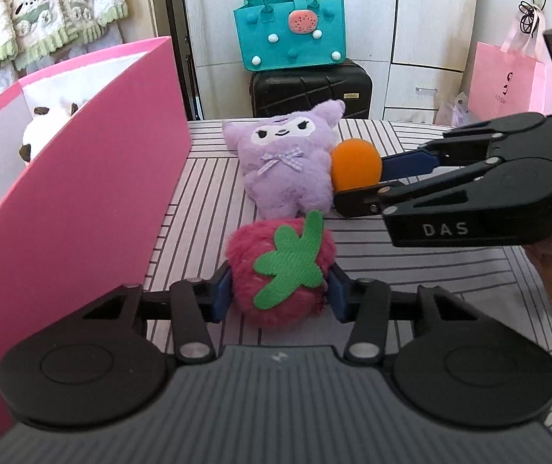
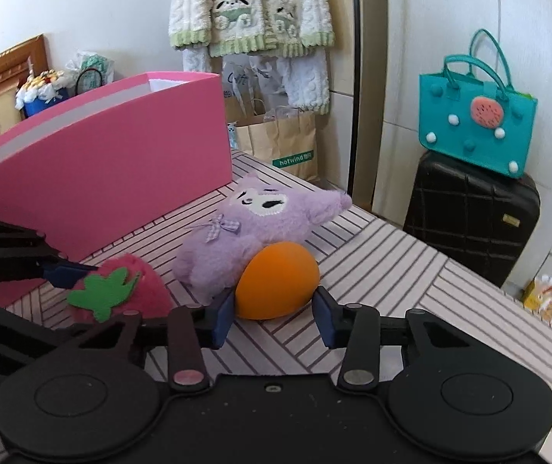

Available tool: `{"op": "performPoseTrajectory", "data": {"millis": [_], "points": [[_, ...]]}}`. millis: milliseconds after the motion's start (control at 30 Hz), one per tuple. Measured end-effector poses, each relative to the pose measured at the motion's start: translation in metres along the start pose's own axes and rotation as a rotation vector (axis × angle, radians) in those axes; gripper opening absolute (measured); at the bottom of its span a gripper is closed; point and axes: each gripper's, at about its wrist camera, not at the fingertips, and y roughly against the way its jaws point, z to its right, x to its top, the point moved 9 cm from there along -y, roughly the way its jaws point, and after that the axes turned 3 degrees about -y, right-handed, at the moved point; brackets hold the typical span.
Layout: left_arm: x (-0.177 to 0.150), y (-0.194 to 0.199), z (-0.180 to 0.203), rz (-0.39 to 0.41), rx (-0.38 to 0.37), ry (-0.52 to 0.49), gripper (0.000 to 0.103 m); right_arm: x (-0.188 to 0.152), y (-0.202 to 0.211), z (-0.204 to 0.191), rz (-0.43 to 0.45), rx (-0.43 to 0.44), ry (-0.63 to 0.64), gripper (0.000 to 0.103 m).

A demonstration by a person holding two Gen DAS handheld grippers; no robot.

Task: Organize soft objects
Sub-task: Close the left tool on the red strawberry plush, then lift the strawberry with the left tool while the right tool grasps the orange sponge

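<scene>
A fuzzy pink strawberry plush with a green leaf lies on the striped table, and my left gripper is shut on it, pads pressing both sides. It also shows in the right wrist view. An orange soft ball rests against a purple plush doll. My right gripper straddles the ball; the left pad touches it, the right pad stands just off it. In the left wrist view the right gripper reaches the ball beside the doll.
A tall pink box stands at the left, with a white plush inside. Beyond the table edge are a black suitcase, a teal bag and a pink paper bag. A brown paper bag stands behind the table.
</scene>
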Motion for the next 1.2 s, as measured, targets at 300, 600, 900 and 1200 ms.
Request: {"op": "performPoseTrajectory", "data": {"millis": [300, 600, 900, 1200], "points": [[0.0, 0.005, 0.003, -0.001, -0.025, 0.005, 0.041, -0.012, 0.024, 0.0, -0.019, -0.015, -0.099, 0.048], [-0.005, 0.023, 0.012, -0.007, -0.08, 0.002, 0.041, -0.023, 0.049, -0.012, -0.038, -0.048, -0.154, 0.048], [-0.013, 0.048, 0.016, -0.046, -0.145, -0.005, 0.041, -0.034, 0.08, -0.031, -0.061, -0.077, -0.186, 0.048], [-0.022, 0.077, 0.016, -0.118, -0.26, -0.038, 0.041, -0.04, 0.116, -0.058, -0.073, -0.092, -0.202, 0.048]]}}
